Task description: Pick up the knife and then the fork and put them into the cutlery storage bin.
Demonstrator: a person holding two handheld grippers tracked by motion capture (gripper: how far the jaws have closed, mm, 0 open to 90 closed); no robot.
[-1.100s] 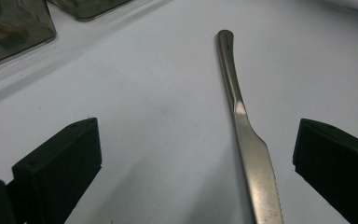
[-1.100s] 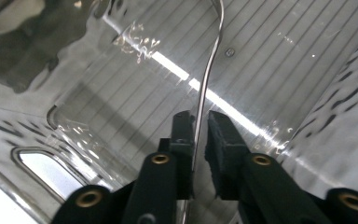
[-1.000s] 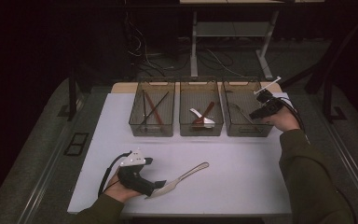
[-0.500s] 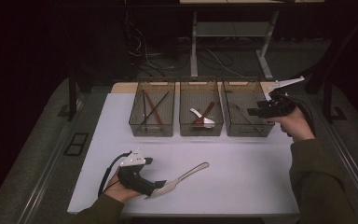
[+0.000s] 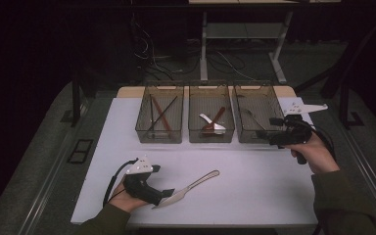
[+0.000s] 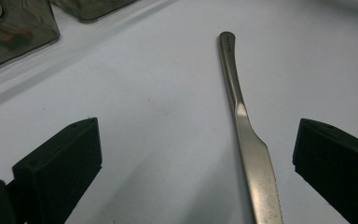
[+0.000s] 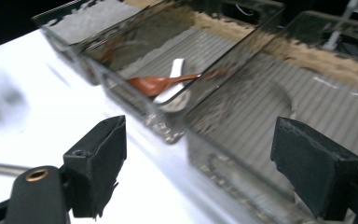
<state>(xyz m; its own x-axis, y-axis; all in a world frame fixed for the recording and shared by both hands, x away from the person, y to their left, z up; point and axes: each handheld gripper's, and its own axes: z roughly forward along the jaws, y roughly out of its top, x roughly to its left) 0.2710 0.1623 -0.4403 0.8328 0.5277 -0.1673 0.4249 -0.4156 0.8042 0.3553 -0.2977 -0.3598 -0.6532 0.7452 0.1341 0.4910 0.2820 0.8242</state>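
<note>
I hold a claw in each hand over a white surface (image 5: 254,196). My left claw (image 6: 193,163) rests low at the near edge, its jaws spread wide and released. A metal table knife (image 6: 242,126) lies flat between them, untouched by either pad. The blade end is nearest me and sits closer to one jaw than the other, while the handle runs away towards the far side.

My right claw (image 7: 214,172) hovers by the front of the right-hand bin (image 5: 257,113). Its jaws have just been opening and now stand wide with nothing between them. Three clear bins sit in a row at the far side. The left bin (image 5: 159,115) holds long dark sticks. The middle bin (image 5: 210,115) holds a brown spoon (image 7: 156,84) and a white spoon (image 7: 172,86). The right-hand bin has a thin metal piece in it that I cannot identify.

To do this step well, I judge that I should centre the left claw over the knife, where the handle meets the blade. The pads should close squarely on its thin edges, pressing low against the surface so that the flat metal does not slip or twist away.

I can read no brand, label or writing anywhere
</note>
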